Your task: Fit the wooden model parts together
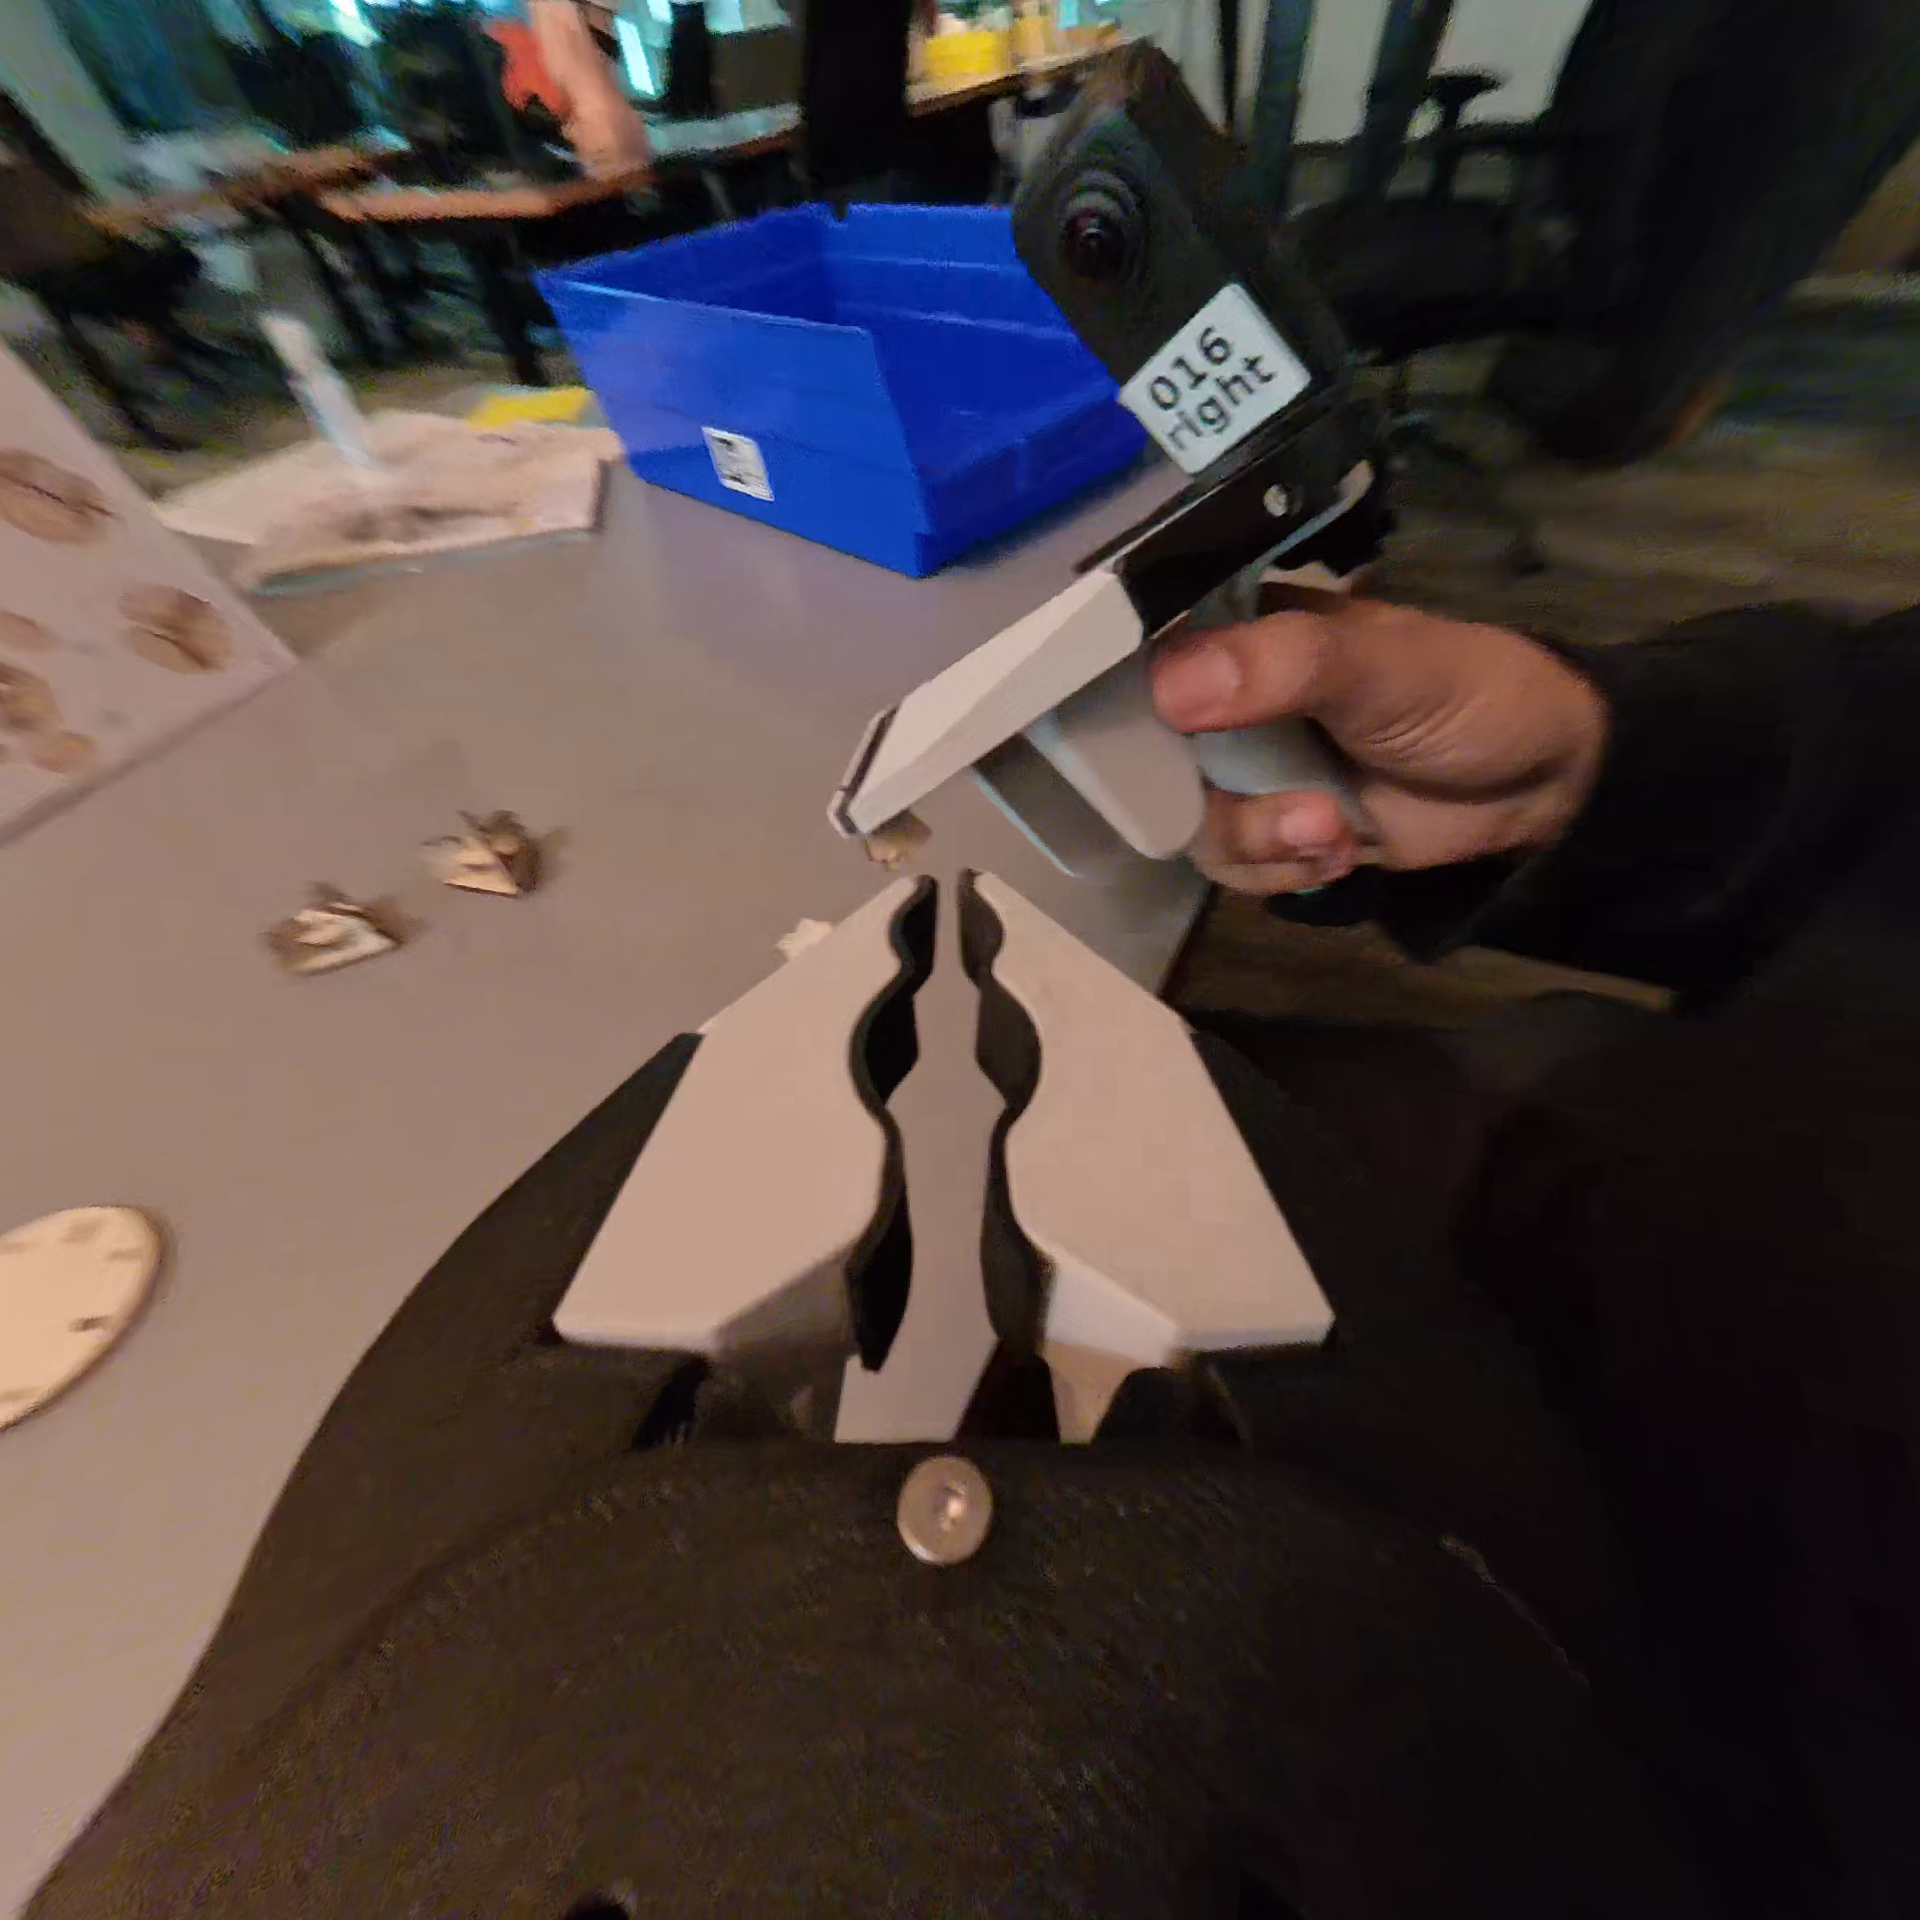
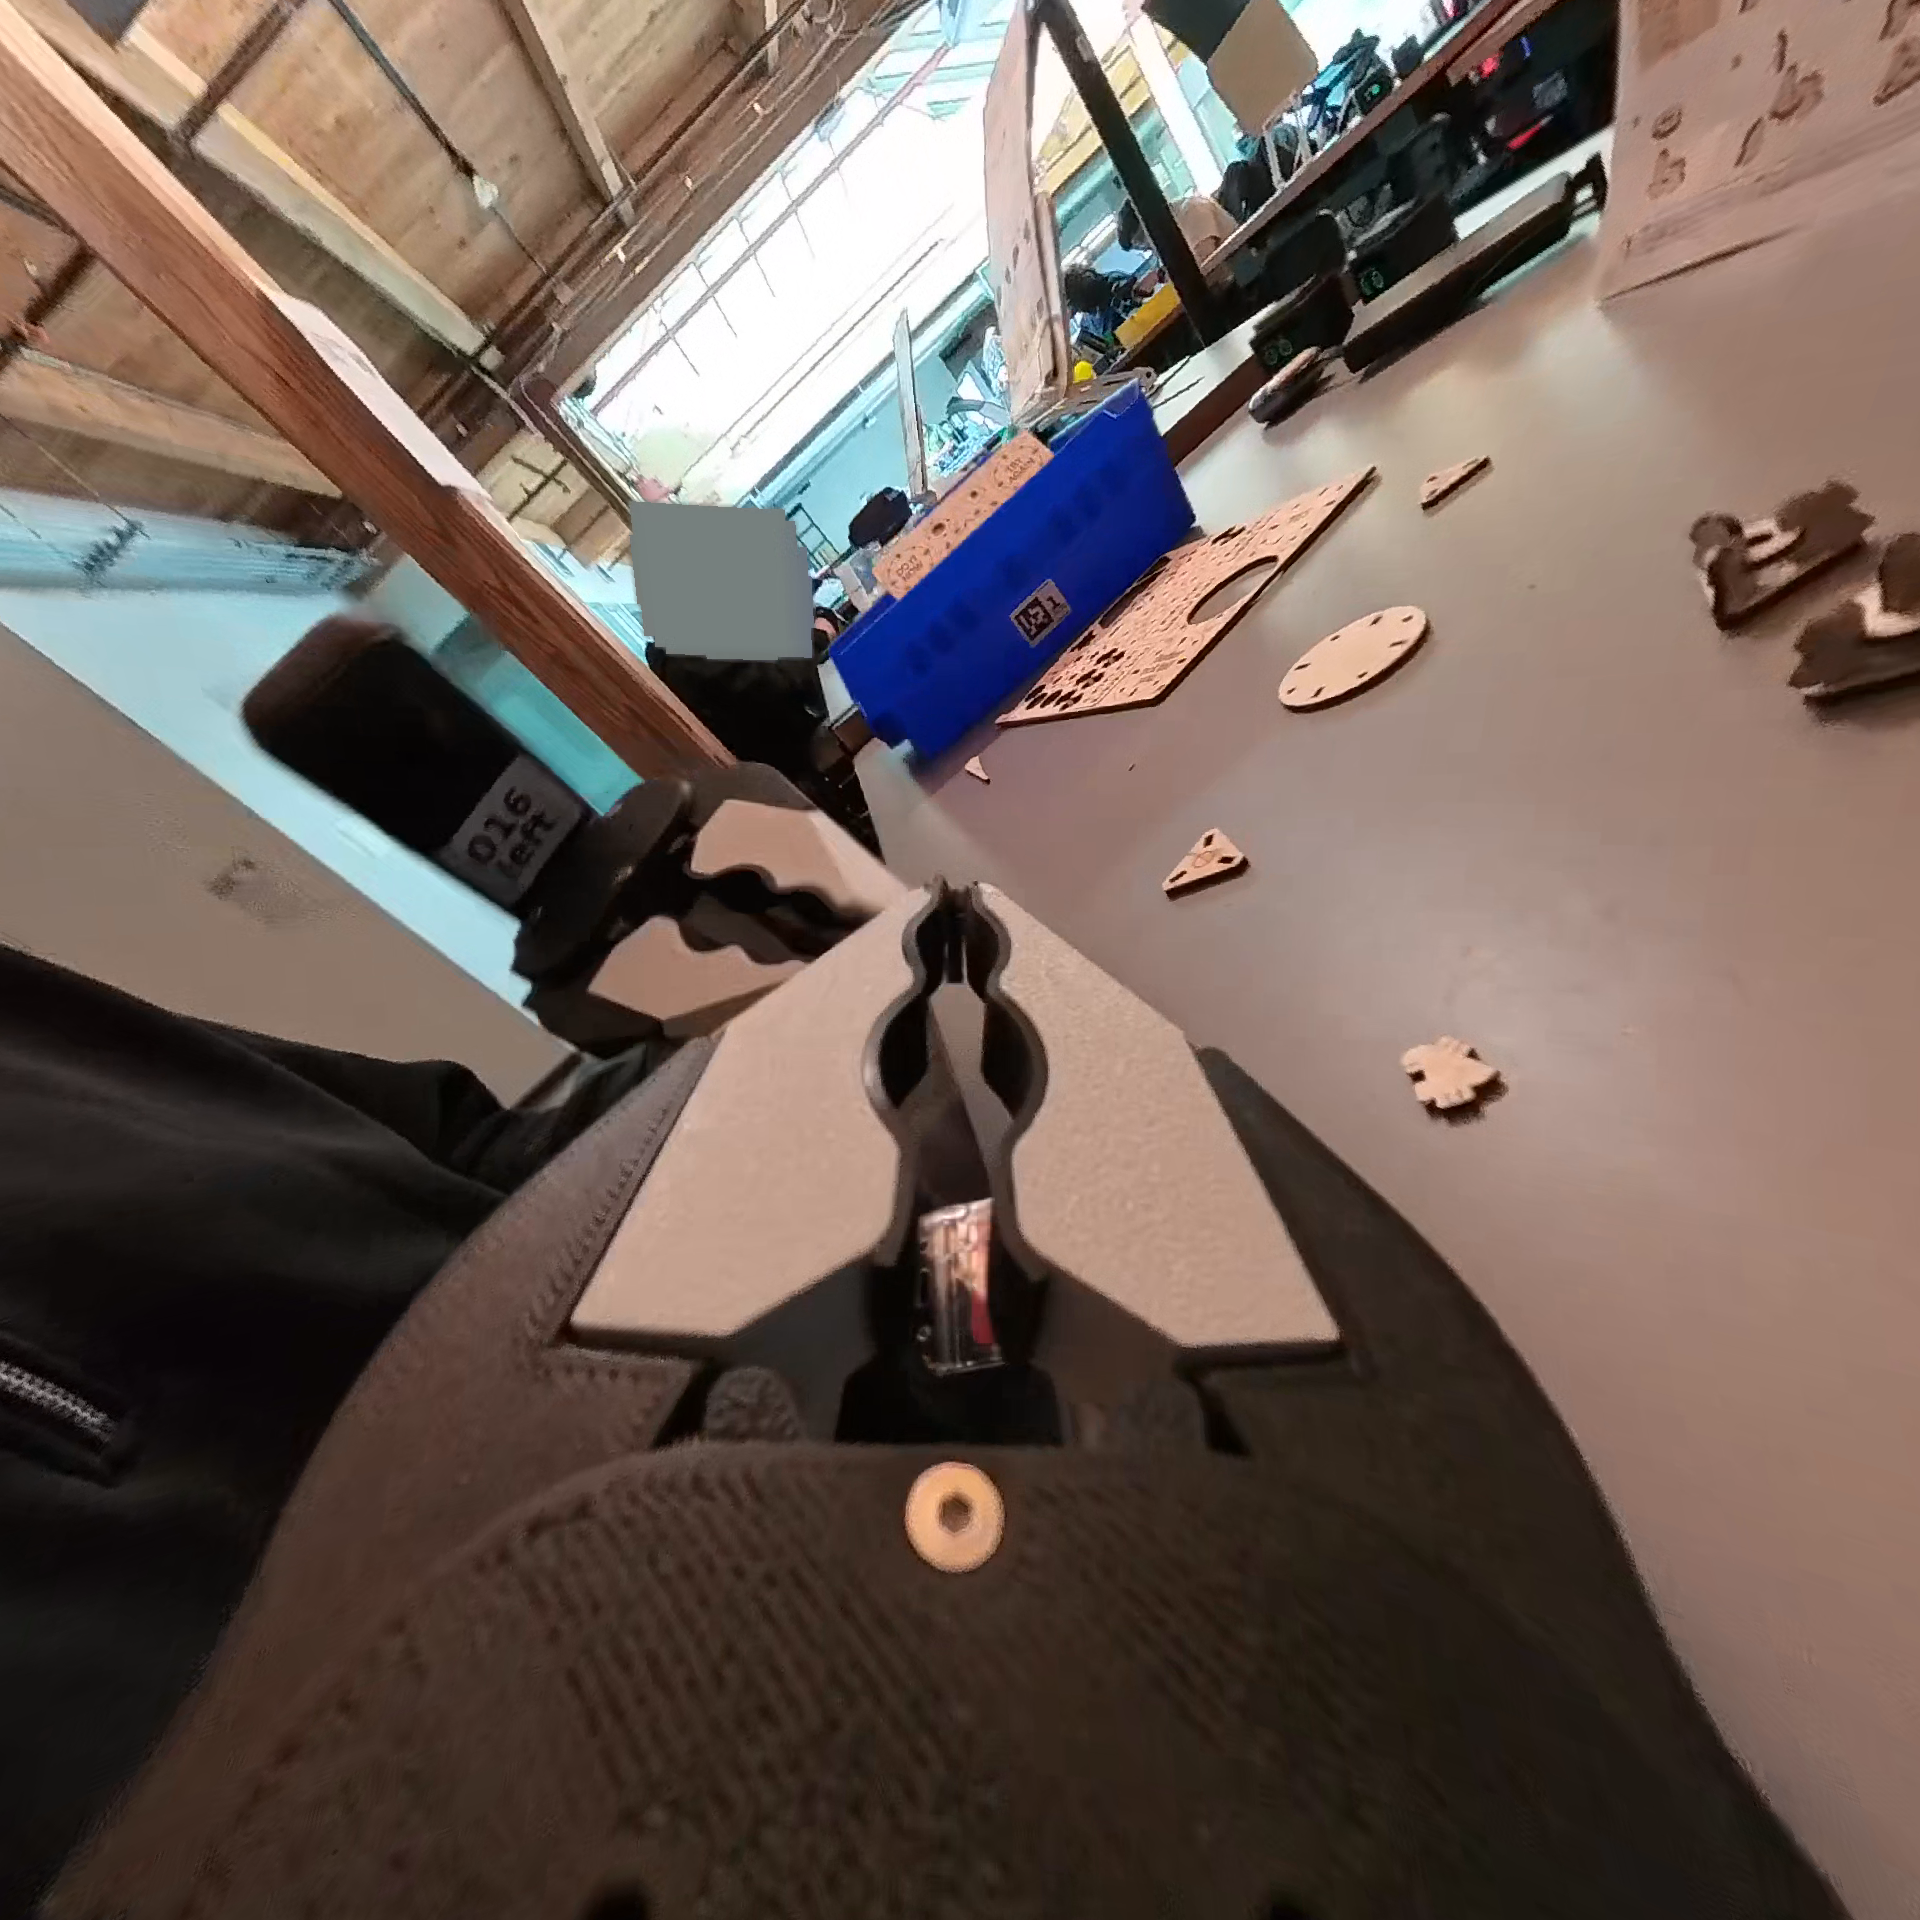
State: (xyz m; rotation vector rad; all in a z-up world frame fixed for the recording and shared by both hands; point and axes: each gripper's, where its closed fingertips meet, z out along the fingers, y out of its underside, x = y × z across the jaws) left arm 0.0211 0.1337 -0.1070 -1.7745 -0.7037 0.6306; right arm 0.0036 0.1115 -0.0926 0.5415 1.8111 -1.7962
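My right gripper [image 2: 951,920] is shut on a thin small wooden piece; only its edge shows between the pads. In the left wrist view the right gripper [image 1: 857,812], held by a hand, hovers above the grey table [image 1: 623,727], and the wooden piece [image 1: 896,842] sticks out under its tips. My left gripper [image 1: 945,888] sits just below and in front of it, jaws a narrow gap apart with only table showing between them. The left gripper's fingers [image 2: 748,862] lie close to the left of my right fingertips.
A blue bin [image 1: 831,384] stands at the table's far side, also in the right wrist view [image 2: 1018,613]. Loose wooden parts lie around: two folded pieces [image 1: 483,854], a slotted disc [image 2: 1351,644], a cut-out sheet [image 2: 1195,613], a triangle [image 2: 1205,860], a small piece [image 2: 1449,1075]. Left and right tips are no more than a few centimetres apart.
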